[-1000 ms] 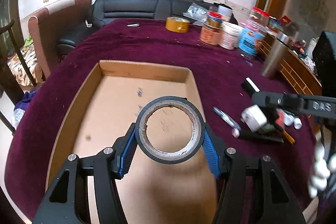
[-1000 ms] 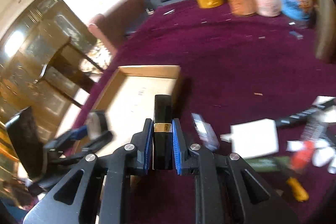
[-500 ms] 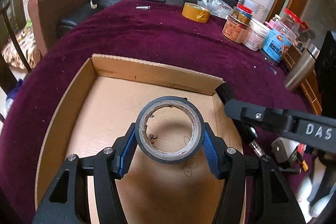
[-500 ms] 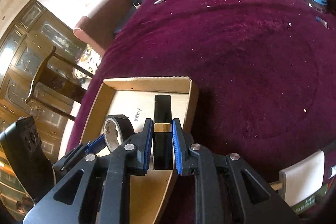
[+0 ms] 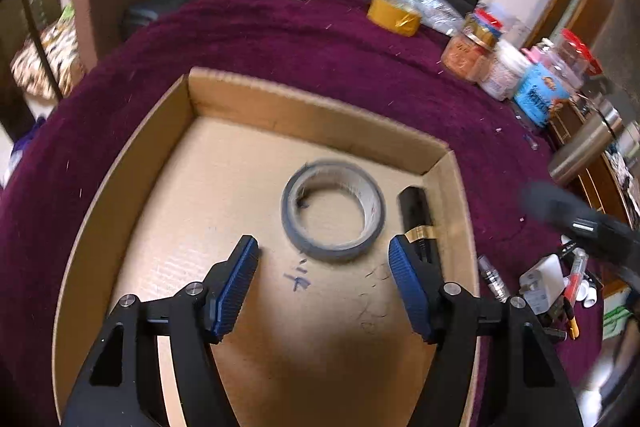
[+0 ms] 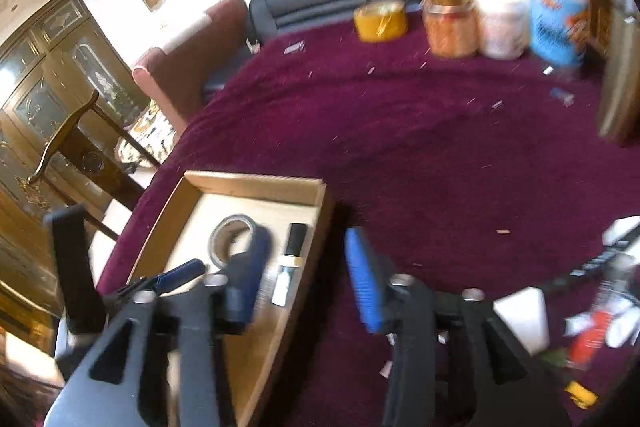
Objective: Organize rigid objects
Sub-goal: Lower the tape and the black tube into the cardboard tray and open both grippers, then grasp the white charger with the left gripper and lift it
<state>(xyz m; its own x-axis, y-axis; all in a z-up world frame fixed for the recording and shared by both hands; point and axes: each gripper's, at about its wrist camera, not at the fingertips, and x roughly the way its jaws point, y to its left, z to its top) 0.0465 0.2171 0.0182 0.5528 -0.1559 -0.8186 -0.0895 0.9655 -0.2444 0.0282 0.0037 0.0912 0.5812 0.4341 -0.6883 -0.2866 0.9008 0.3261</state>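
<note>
Left wrist view: two things are in the cardboard box (image 5: 120, 163), and both my tongs are empty.

My left tongs (image 5: 324, 263) have just been opening and stand wide, the black tape roll (image 5: 333, 211) lying flat on the box floor just beyond the pads, touched by neither. My right tongs (image 6: 304, 275) have just been opening too, with nothing between the pads; the black tube with a gold band (image 6: 291, 259) lies in the box beside the tape roll, along the right wall. That makes two items stowed, as I judge it. Left to do: the clutter on the maroon bench (image 6: 420, 147) to my right, a white plug adapter (image 5: 542, 281), pens and small bits near it, too blurred to name each. The jars (image 6: 452, 23) and yellow tape roll (image 6: 380, 21) at the far edge may or may not count.
</note>
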